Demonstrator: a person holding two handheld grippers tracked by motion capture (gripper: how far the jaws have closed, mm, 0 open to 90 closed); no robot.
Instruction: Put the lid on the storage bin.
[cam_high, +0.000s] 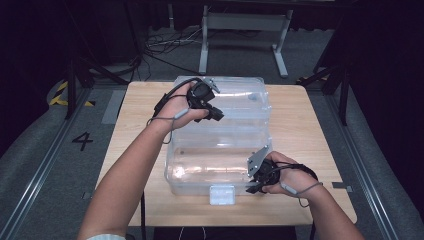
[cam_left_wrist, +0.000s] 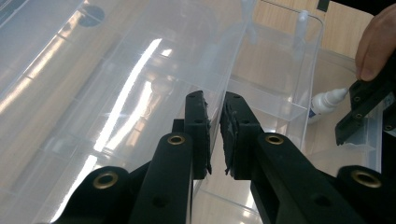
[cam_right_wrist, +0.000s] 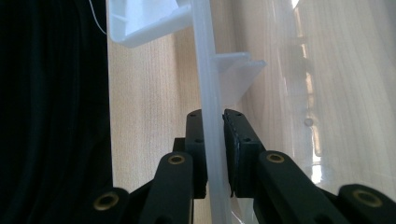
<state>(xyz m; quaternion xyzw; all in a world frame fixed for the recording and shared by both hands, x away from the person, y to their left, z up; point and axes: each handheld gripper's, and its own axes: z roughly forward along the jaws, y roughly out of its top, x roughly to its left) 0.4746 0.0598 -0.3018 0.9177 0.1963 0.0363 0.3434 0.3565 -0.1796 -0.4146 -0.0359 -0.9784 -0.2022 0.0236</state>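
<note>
A clear plastic storage box (cam_high: 195, 186) stands on the wooden table (cam_high: 310, 130), its clear lid (cam_high: 240, 97) tilted up towards the back. My left gripper (cam_high: 217, 115) is at the lid's free edge. In the left gripper view its jaws (cam_left_wrist: 215, 100) stand close together with that thin edge (cam_left_wrist: 236, 42) running between the pads. My right gripper (cam_high: 252, 188) is at the box's front right corner. Its jaws (cam_right_wrist: 213, 114) are shut on the box's upright rim (cam_right_wrist: 208, 70). A small white bottle (cam_left_wrist: 327, 100) lies inside the box.
A white latch (cam_high: 222, 194) sits at the middle of the box's front wall. The other hand's thumb and gripper (cam_left_wrist: 362, 107) show at the right of the left gripper view. Beyond the table are a grey floor, cables and a white frame (cam_high: 245, 30).
</note>
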